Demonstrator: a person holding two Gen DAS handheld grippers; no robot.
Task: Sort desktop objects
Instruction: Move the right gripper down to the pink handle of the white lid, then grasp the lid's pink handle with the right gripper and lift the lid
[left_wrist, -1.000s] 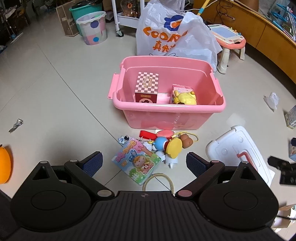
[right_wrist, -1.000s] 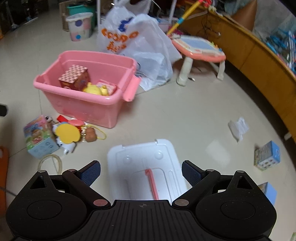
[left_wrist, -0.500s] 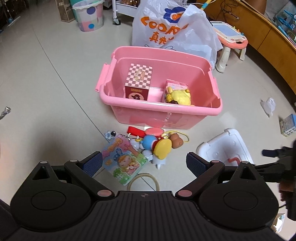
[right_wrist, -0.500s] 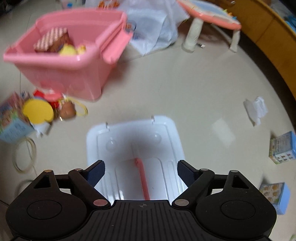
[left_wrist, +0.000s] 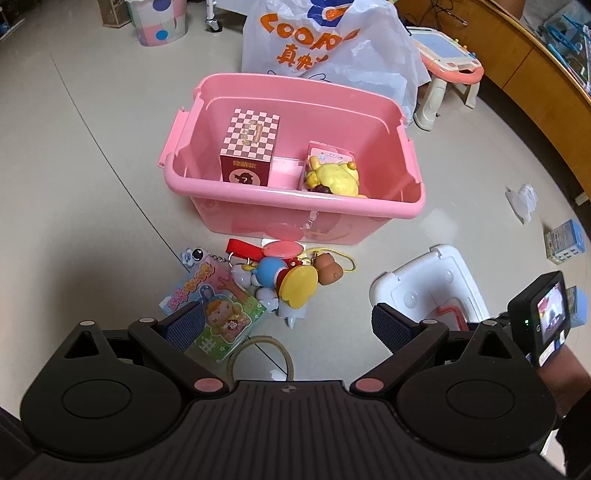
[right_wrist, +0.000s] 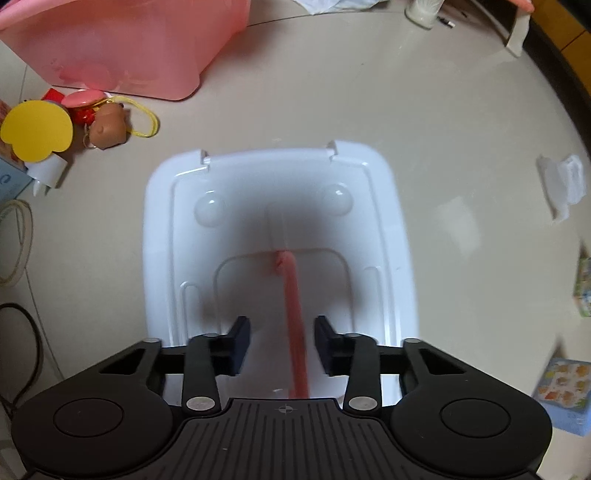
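Note:
A pink bin on the floor holds a checkered box and a yellow plush toy. In front of it lie small toys and a colourful booklet. My left gripper is wide open above them, empty. A white lid with a pink handle lies upside down on the floor; it also shows in the left wrist view. My right gripper is low over the lid, its jaws partly closed on either side of the handle without touching it.
A white plastic bag and a child's drawing table stand behind the bin. Small blue boxes and crumpled paper lie to the right. A cord loop lies near the booklet. A wooden counter curves along the right.
My right gripper has dropped toward the white lid and its jaws have narrowed around the pink handle. My left gripper has moved closer to the bin and toys, still open.

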